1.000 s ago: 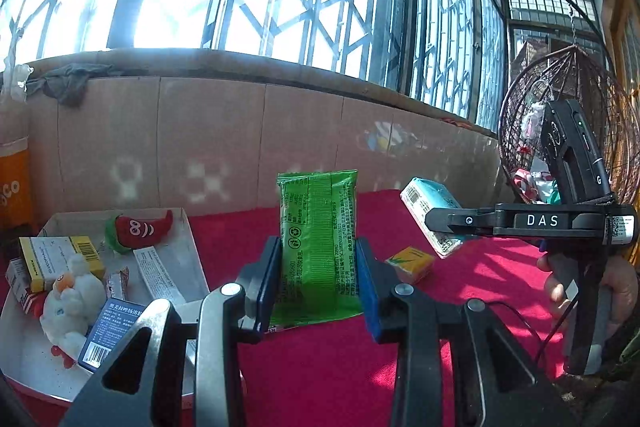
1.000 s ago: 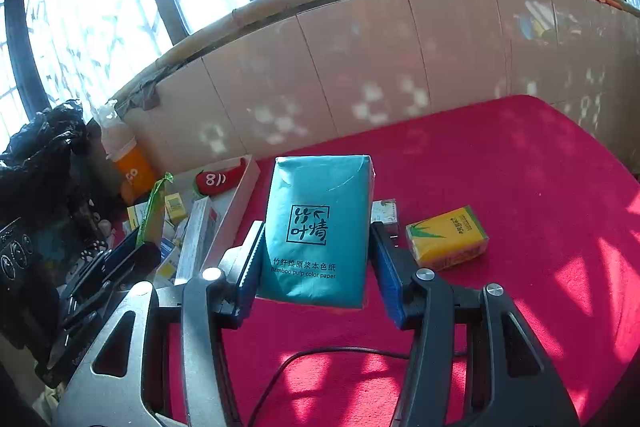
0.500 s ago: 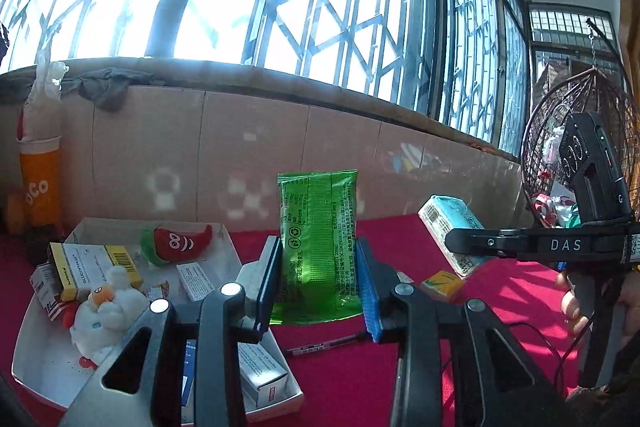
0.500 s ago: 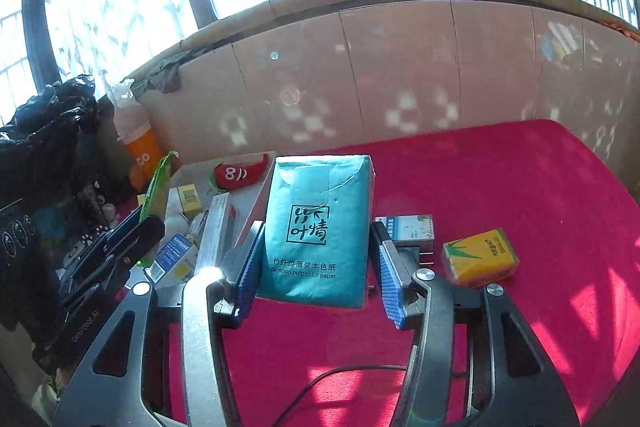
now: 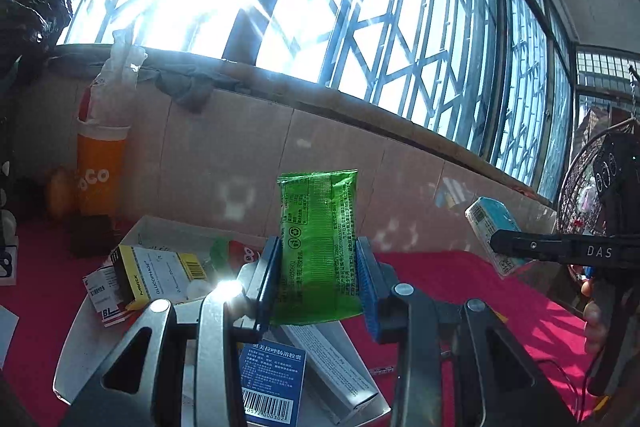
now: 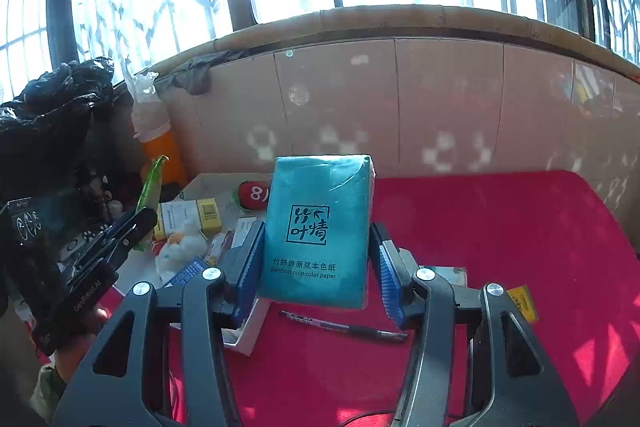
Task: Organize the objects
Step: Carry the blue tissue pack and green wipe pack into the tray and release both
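My left gripper (image 5: 316, 279) is shut on a green snack packet (image 5: 318, 247), held upright above the white tray (image 5: 72, 355). My right gripper (image 6: 316, 263) is shut on a teal tissue pack (image 6: 318, 231), held upright above the red cloth beside the tray's right edge (image 6: 250, 339). The tray holds a yellow medicine box (image 5: 156, 279), a blue box (image 5: 272, 383), a white long box (image 5: 332, 363), a red chilli toy (image 6: 254, 195) and a white plush toy (image 6: 176, 247). In the left wrist view the right gripper (image 5: 560, 251) shows at the right with the tissue pack (image 5: 492, 235).
A black pen (image 6: 344, 327) and a yellow packet (image 6: 520, 303) lie on the red cloth (image 6: 520, 227). An orange cup (image 5: 100, 179) stands by the tiled wall behind the tray. A black bag (image 6: 48, 115) sits at the left. A wicker hanging chair (image 5: 580, 195) is at the right.
Both grippers have moved left and back toward the tray, still holding their packs. The tray now lies under the left gripper, and the pen has come into view under the right one.
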`<state>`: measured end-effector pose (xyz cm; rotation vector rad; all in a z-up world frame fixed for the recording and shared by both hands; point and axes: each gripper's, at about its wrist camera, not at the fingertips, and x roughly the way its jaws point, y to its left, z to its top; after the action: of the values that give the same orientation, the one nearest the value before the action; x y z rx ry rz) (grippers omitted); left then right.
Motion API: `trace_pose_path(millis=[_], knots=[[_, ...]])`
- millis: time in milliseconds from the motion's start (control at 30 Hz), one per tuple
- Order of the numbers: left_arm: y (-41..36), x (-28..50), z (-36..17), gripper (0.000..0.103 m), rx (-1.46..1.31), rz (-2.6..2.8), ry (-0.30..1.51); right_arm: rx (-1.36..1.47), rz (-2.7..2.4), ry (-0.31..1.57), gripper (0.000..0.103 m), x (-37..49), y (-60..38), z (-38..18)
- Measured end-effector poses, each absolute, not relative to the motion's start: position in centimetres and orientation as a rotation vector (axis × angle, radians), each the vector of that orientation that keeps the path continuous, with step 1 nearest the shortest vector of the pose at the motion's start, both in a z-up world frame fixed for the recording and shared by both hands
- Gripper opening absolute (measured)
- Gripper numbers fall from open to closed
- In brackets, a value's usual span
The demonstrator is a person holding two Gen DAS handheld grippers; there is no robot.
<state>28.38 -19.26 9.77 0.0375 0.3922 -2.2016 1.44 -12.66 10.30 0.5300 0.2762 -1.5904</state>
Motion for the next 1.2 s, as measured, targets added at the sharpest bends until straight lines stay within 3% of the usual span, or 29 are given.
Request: trace_pose_path(millis=[567, 967, 1200], knots=[[-22.5, 33.1, 8.1, 0.036, -0.038, -2.110, 0.597, 0.519, -1.503, 0.369, 0.051, 6.8, -19.6, 11.8], [-25.1, 35.4, 5.3, 0.036, -0.096, -2.062, 0.831, 0.587, -1.504, 0.468, 0.051, 9.1, -25.3, 9.6], [-25.3, 34.6, 4.6, 0.037, -0.037, -2.028, 0.815, 0.651, -1.499, 0.531, 0.051, 9.8, -28.7, 6.7]])
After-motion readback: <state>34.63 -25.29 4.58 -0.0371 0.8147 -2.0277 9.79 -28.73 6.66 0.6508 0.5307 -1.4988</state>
